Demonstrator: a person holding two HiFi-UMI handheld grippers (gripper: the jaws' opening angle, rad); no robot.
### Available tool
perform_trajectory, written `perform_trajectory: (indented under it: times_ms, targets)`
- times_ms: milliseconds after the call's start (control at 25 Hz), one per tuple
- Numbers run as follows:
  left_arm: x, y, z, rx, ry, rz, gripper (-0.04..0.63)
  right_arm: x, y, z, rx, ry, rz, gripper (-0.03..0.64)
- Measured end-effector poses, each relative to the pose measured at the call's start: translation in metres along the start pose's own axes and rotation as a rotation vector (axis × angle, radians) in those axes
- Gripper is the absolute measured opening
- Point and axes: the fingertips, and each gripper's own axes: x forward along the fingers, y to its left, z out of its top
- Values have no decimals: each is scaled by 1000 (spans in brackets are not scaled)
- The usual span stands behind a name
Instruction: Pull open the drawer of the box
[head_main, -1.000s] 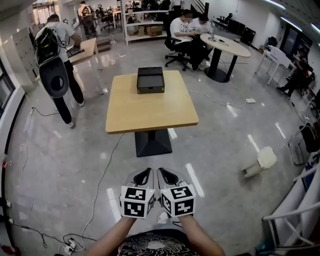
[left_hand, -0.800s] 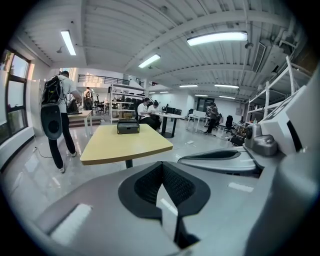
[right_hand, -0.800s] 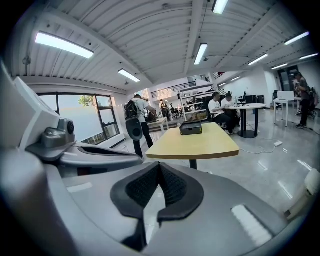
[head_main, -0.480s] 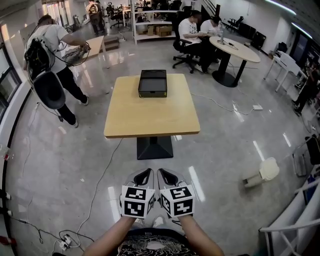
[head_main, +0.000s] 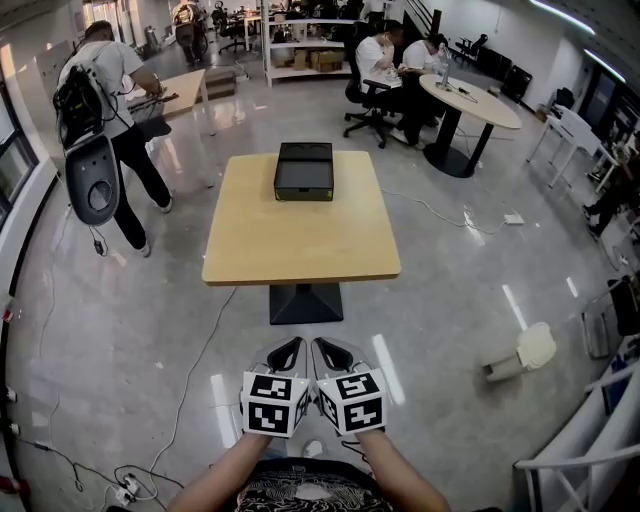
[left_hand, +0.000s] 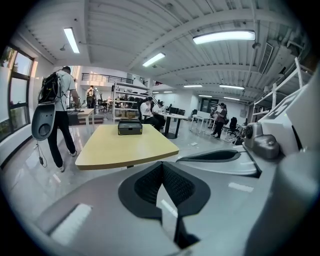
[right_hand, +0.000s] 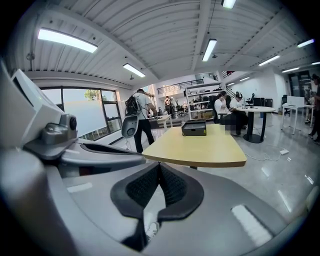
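Glossy grey floor (head_main: 120, 300) fills an open workshop, seen steeply from above your head. At the far left a person (head_main: 110, 110) stands with their back to you, wearing a black backpack (head_main: 78, 98), with a grey oval shell (head_main: 92, 190) hanging below it. A thin cable (head_main: 195, 370) trails across the floor toward the middle of the scene.

In the centre stands a square, light wooden table (head_main: 300, 250) on a dark pedestal base (head_main: 305, 302). The black box (head_main: 303, 170) sits alone at the table's far edge, roughly centred, with its front face turned toward you. From here it is too small to tell how its drawer sits.

At the bottom centre, your forearms reach forward with the two grippers side by side, almost touching, well short of the table and over bare floor. Your left gripper (head_main: 297, 343) is clenched: its own view shows the two black ribbed pads meeting at the tip with nothing between them. Your right gripper (head_main: 318, 343) is clenched the same way, pads together and empty. Each carries a white cube with black square markers near your hand. Both point toward the table and the box beyond.

Behind the table, shelving (head_main: 300, 40) holds cartons. To the upper right, people sit at a round table (head_main: 475, 100). Further right, a white bin (head_main: 525, 348) lies tipped on the floor.
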Motion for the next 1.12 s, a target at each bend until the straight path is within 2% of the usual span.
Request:
perform_trajectory:
  times_ms: [440, 600, 760, 960, 1120]
  targets:
    - [124, 165, 85, 3, 17, -42, 17, 195, -30, 97, 9, 21, -37, 6]
    - [184, 270, 144, 10, 23, -61, 17, 308, -33, 167, 11, 21, -58, 6]
    - [236, 365, 187, 12, 34, -88, 17, 411, -33, 219, 11, 35, -80, 6]
    - [259, 445, 220, 9, 44, -119, 17, 486, -14, 265, -10, 43, -106, 6]
    - [275, 533, 256, 14, 32, -147, 17, 567, 13, 310, -61, 55, -140, 6]
